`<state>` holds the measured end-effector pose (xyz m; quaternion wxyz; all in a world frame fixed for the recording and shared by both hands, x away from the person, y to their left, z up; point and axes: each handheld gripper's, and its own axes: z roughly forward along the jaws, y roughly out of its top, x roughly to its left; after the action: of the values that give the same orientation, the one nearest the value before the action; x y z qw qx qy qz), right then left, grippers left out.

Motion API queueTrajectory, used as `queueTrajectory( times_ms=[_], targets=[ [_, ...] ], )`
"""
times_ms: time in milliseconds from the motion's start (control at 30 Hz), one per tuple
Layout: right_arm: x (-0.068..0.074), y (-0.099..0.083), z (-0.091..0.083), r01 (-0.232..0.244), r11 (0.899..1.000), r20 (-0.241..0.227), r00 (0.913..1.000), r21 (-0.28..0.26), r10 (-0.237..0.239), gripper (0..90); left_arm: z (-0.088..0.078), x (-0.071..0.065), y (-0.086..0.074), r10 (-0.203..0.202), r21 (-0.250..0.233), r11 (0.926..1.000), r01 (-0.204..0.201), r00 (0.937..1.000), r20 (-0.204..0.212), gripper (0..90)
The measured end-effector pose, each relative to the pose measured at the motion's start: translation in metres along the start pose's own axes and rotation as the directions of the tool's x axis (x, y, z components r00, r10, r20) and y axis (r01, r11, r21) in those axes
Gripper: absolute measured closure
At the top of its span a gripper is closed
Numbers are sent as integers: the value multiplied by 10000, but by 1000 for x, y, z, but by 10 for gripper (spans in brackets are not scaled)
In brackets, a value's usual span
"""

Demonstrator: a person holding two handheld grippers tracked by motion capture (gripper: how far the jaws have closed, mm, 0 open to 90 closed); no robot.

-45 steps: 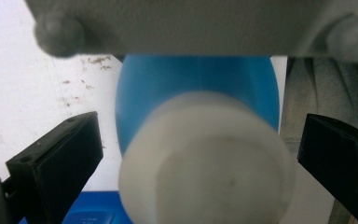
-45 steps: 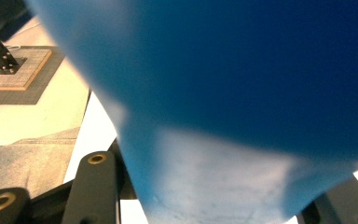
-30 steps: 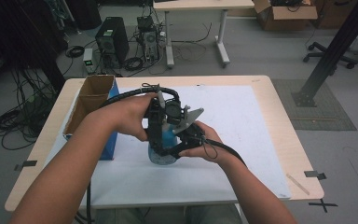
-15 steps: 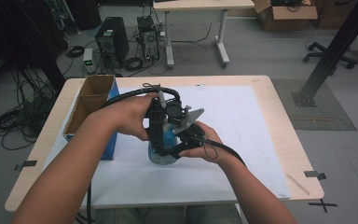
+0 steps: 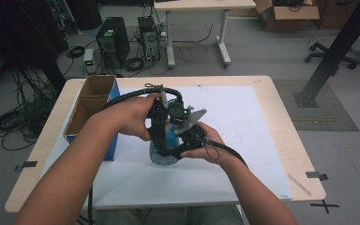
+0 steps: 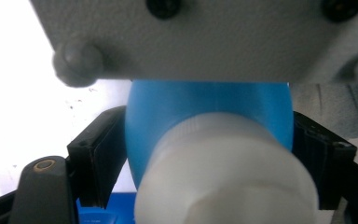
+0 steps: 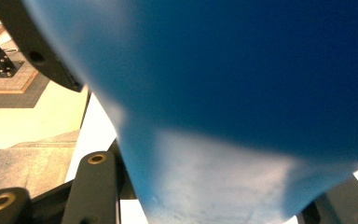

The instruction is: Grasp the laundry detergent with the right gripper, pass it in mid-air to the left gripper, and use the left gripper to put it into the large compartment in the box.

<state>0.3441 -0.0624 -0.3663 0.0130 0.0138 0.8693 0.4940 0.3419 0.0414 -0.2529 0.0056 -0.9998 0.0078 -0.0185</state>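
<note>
High view: a blue plastic bottle [image 5: 165,149] stands upright on the white sheet [image 5: 243,122] covering the wooden counter [image 5: 281,101], near its middle. The right gripper [image 5: 180,149] clamps the bottle's lower body from the side, presumably to brace it against turning. The left gripper [image 5: 158,136] comes down from above over the bottle's top, the likely aim being to work the cap. An open cardboard box [image 5: 91,105] with a blue side stands well apart at the counter's left. Left gripper view: the bottle's white screw cap [image 6: 223,175] sits large in the foreground with the blue shoulder behind it; two black jaws of the right gripper flank that shoulder. The grey plate of the right gripper [image 6: 186,37] spans the top of this view. The left gripper's own jaws have just been closing, with the cap between them; whether the pads already press on it cannot be told. Right gripper view: the blue bottle wall [image 7: 242,93] fills most of the picture between the jaws, which are narrow and gripping it. Against the earlier high views, both hands and the bottle hold the same places; only the left jaws have narrowed.
</note>
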Motion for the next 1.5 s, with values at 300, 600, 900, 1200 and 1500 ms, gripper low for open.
queueTrajectory(
  times_ms=[300, 600, 900, 1200, 1500],
  targets=[
    [0, 0, -1, -56, 10000, 28, 10000, -41, 56, 455, 0, 0, 2, 34, 50, 10000, -34, 10000, 31, 241],
    [1, 0, -2, -53, 10000, 44, 10000, 0, 53, 454, -1, 0, 3, 103, 117, 9999, -105, 9998, 153, 309],
    [1, 1, -2, -49, 10000, 23, 10000, -2, 49, 455, 0, 0, 4, 30, 171, 9999, -29, 10000, -20, 371],
    [0, 1, -4, -92, 9999, 94, 9999, -119, 93, 455, -3, -2, 4, 122, 179, 9998, -116, 9992, -376, 377],
    [0, 3, -6, 249, 9987, 333, 9992, -456, -234, 449, -9, -3, 4, 223, 132, 9997, -217, 9988, -445, 383]
  ],
)
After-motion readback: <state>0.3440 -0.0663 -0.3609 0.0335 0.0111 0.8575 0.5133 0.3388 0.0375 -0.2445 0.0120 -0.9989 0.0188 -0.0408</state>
